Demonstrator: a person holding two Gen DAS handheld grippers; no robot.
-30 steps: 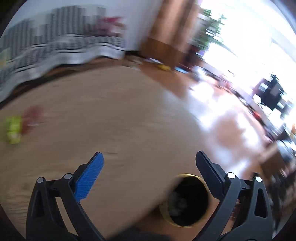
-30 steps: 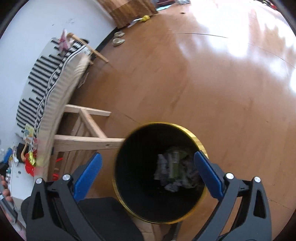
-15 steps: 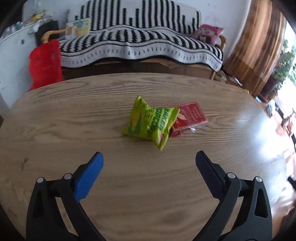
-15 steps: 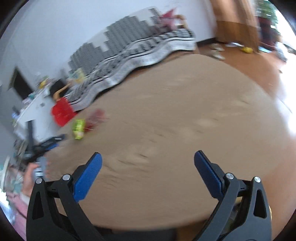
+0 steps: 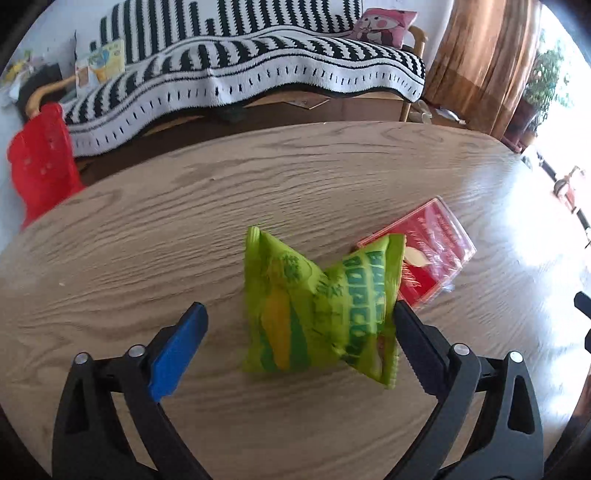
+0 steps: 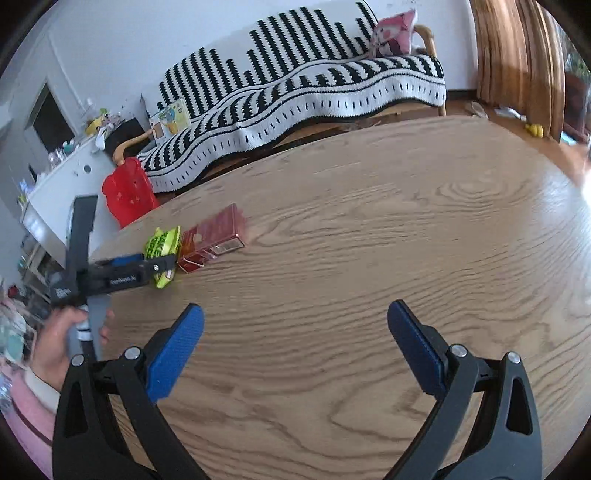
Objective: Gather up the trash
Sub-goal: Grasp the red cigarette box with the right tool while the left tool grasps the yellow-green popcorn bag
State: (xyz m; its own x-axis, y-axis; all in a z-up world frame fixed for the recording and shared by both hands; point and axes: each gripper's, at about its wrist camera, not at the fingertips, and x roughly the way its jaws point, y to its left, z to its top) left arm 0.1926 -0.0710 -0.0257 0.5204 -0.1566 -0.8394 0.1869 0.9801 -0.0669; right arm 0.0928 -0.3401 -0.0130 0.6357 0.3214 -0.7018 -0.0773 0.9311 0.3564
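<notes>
A crumpled green snack bag (image 5: 317, 314) lies on the oval wooden table (image 5: 184, 229), partly over a red packet (image 5: 432, 251). My left gripper (image 5: 298, 308) straddles the bag and its jaws are closing. The black right finger (image 5: 410, 328) sits at the bag's right edge, while the blue left pad (image 5: 177, 350) stands apart from it. In the right wrist view the green snack bag (image 6: 160, 245) and the red packet (image 6: 218, 232) lie far left, with the left gripper (image 6: 147, 266) at them. My right gripper (image 6: 295, 314) hangs open over bare wood, holding nothing.
A sofa with a black-and-white striped blanket (image 5: 258, 66) stands behind the table, a pink cushion (image 5: 384, 22) on it. A red plastic chair (image 5: 40, 166) is at the left, brown curtains (image 5: 480, 55) at the right. A person's hand (image 6: 55, 343) holds the left gripper.
The left view swung from the floor and bin to the table, then closed in on the green bag as its jaws narrowed. The right view swung from the gold-rimmed bin up to the table.
</notes>
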